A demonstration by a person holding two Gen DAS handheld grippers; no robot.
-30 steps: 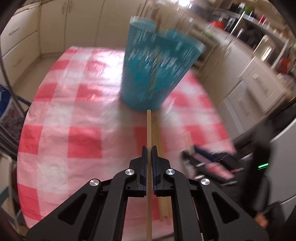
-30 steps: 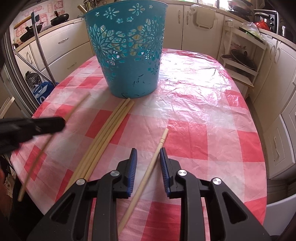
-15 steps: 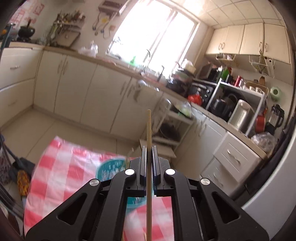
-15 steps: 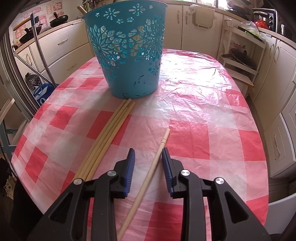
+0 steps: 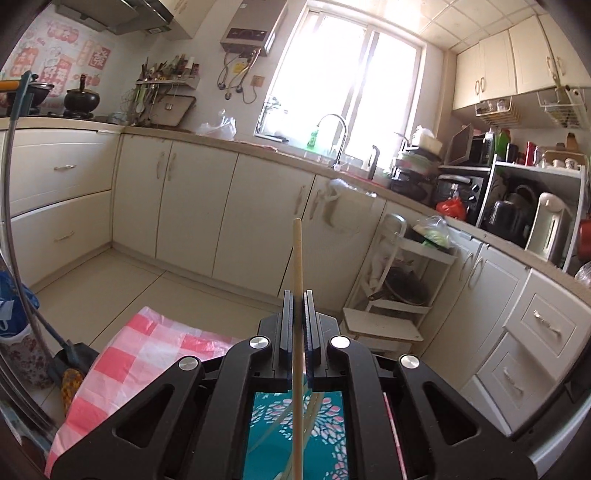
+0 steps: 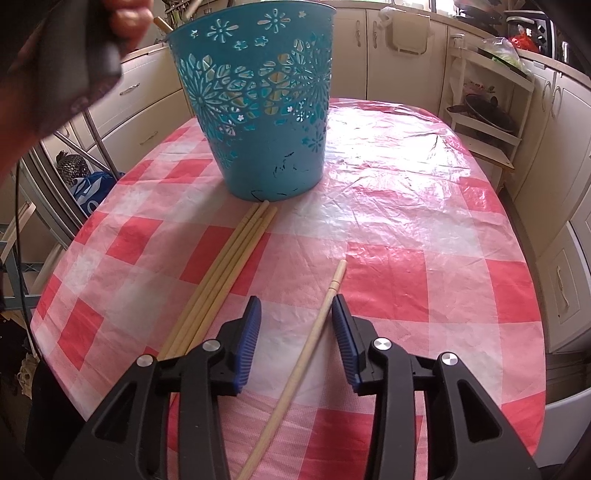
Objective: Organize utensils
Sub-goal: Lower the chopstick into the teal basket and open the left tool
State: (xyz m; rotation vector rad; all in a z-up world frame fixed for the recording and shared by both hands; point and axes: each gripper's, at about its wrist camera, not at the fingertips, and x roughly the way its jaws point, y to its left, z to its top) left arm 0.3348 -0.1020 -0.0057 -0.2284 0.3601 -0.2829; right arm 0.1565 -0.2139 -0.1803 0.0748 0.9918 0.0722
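Chopstick pinched between the closed pads of the left gripper, centre of the left wrist view, its tip aimed out at the kitchen cabinets. Teal basket shows through the frame of the gripper at lower centre, with pale sticks already inside.

Right wrist view: right gripper low at centre, jaws opening, pads clear of the single chopstick that lies on the checked tablecloth between them. Bundle of chopsticks just left of it, far ends at the foot of the basket in the upper middle. A hand at upper left, beside the basket rim.

Risks, as judged:
- The held stick sits well off vertical; released like this it may strike the rim and fall outside.
- The basket looks light; a knock from the gripper could tip it.
- The right pads, if closed crookedly, may roll the loose stick across the slick cloth toward the table edge.
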